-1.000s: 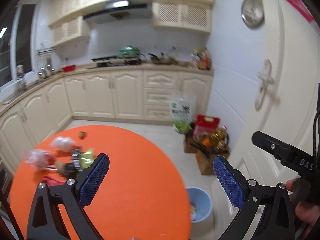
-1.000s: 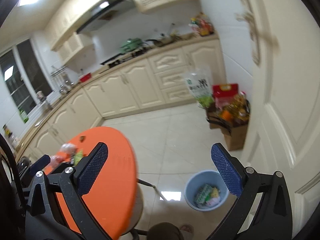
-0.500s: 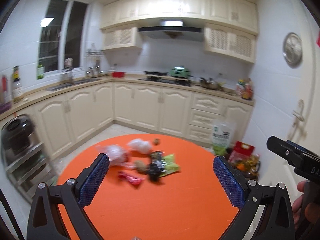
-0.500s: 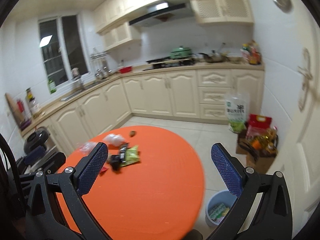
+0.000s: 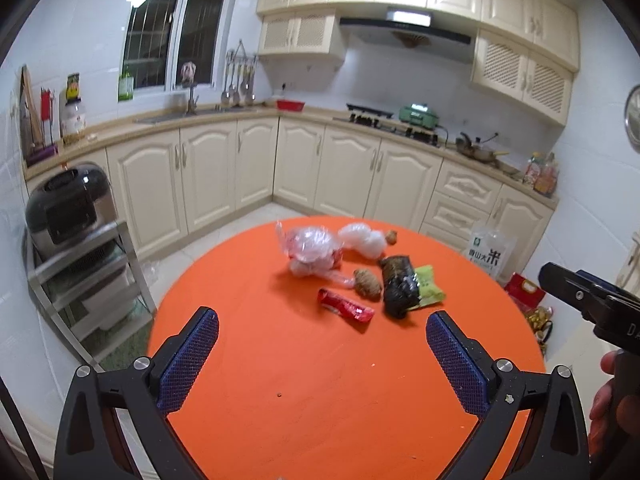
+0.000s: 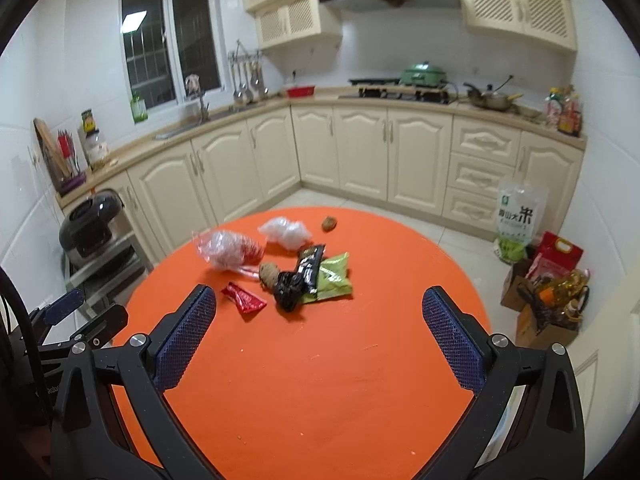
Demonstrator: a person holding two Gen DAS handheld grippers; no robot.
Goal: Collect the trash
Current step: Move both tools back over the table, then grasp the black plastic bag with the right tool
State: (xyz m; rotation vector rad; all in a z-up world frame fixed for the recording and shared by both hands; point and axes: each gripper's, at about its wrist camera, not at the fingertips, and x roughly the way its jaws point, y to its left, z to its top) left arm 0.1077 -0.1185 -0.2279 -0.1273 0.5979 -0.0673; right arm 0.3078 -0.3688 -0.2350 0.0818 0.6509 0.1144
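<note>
Hovering over the round orange worktop [image 5: 320, 380], left gripper [image 5: 320, 352] and right gripper [image 6: 318, 332], jaws spread wide and empty, face trash clustered at its far side: red wrapper [image 5: 346, 309], black wrapper [image 5: 398, 286], green packet [image 5: 429, 290], clear bags [image 5: 314, 249].

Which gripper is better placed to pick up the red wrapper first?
Probably left: the red wrapper lies nearly centred ahead of the open left gripper, but left of centre for the right gripper.

Round orange surface [image 5: 320, 400], bearing clustered litter: red wrapper [image 5: 346, 310], black bag [image 5: 396, 286], green packet [image 5: 429, 289], two clear plastic bags [image 5: 312, 250], brown lumps [image 5: 367, 284].
</note>
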